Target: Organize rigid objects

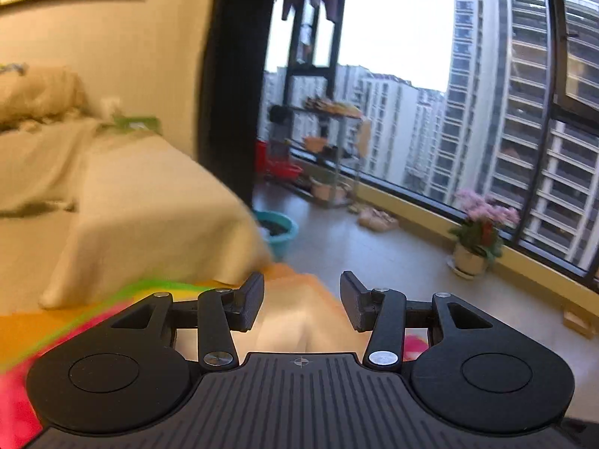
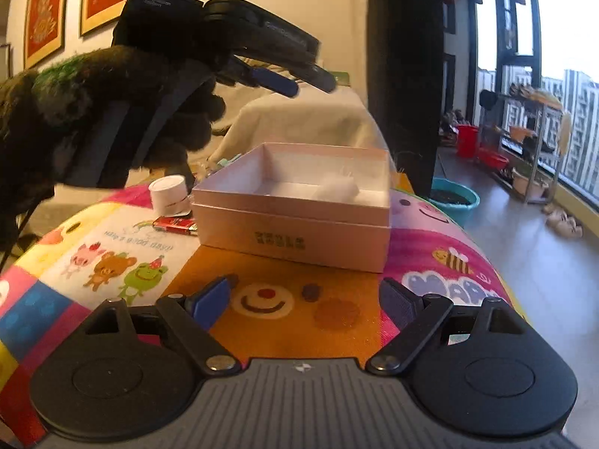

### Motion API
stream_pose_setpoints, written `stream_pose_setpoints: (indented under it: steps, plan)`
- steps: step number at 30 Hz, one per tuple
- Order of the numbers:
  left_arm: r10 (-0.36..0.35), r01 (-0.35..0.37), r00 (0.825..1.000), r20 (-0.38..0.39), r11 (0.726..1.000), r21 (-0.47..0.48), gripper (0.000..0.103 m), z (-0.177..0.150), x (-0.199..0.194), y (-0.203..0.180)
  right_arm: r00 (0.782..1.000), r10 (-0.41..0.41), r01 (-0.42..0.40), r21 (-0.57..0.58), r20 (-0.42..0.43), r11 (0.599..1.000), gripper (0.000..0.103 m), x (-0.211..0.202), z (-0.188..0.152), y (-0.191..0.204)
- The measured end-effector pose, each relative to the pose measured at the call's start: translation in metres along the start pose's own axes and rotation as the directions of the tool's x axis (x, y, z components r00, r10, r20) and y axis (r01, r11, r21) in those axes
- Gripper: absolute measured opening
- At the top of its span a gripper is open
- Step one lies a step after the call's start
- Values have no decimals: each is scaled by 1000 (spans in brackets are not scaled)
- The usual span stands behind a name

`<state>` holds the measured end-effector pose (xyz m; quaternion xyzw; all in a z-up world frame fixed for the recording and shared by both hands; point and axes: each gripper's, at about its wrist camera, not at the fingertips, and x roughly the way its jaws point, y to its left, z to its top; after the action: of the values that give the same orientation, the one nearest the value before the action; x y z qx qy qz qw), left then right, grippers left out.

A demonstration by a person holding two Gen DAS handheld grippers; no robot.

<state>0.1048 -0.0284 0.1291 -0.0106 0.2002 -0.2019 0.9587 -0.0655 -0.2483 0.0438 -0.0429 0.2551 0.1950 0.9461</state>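
An open pink box (image 2: 295,220) sits on the colourful cartoon tablecloth (image 2: 299,321); a white object (image 2: 337,189) lies inside it. A white cylinder (image 2: 169,194) and a red flat packet (image 2: 175,224) stand left of the box. My right gripper (image 2: 305,299) is open and empty, low over the cloth in front of the box. My left gripper (image 2: 307,82) is held by a dark-gloved hand (image 2: 112,112) high above the box's left side, empty. In the left wrist view the left gripper (image 1: 302,299) is open above the blurred box edge (image 1: 299,310).
A bed with a cream cover (image 1: 131,202) lies behind the table. A teal basin (image 2: 455,198) stands on the floor by the table's far corner. A metal rack (image 2: 524,149), red buckets (image 2: 468,138) and a potted plant (image 1: 479,235) line the window wall.
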Motion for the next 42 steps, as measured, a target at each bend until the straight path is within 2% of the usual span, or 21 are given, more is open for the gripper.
stream_pose_setpoints:
  steps: [2, 4, 8, 12, 14, 15, 17, 20, 25, 28, 33, 38, 42]
  plan:
    - [62, -62, 998, 22, 998, 9, 50, -6, -15, 27, 999, 24, -25, -17, -24, 1000, 87, 3, -1, 3]
    - [134, -134, 991, 4, 991, -3, 50, -14, -29, 57, 998, 42, -43, -24, -51, 999, 87, 8, -2, 7]
    - [255, -268, 959, -123, 957, -109, 49, -47, -37, 117, 995, 55, -58, -31, -85, 998, 87, 19, -5, 15]
    - [261, -296, 945, -197, 938, -180, 49, -80, -36, 144, 992, 67, -71, -31, -106, 997, 87, 28, -3, 26]
    - [220, -267, 952, -215, 937, -223, 49, -91, -34, 154, 992, 65, -71, -50, -112, 996, 87, 30, -2, 33]
    - [200, -246, 960, -197, 937, -247, 50, -96, -38, 156, 991, 64, -71, -58, -115, 996, 87, 31, -3, 34]
    - [167, -214, 967, -190, 941, -262, 54, -100, -42, 153, 991, 58, -67, -72, -121, 995, 87, 32, -4, 38]
    - [148, -187, 971, -186, 959, -213, 57, -102, -53, 137, 989, 51, -61, -74, -140, 995, 87, 35, -9, 38]
    - [81, -104, 974, -213, 990, -97, 58, -112, -59, 107, 982, 57, -64, -34, -180, 997, 87, 44, -10, 32]
    - [60, -66, 975, -214, 997, -25, 59, -120, -61, 88, 978, 66, -71, -16, -197, 997, 87, 47, -11, 29]
    - [57, -49, 972, -229, 998, 42, 70, -136, -71, 60, 979, 66, -68, -6, -192, 998, 87, 46, -11, 29]
    - [-35, 33, 979, -201, 999, -17, 70, -144, -97, 49, 985, 72, -75, -14, -159, 997, 87, 42, -2, 30]
    - [-130, 118, 976, -177, 990, -78, 69, -144, -108, 45, 992, 67, -74, -66, -106, 995, 87, 39, 13, 40]
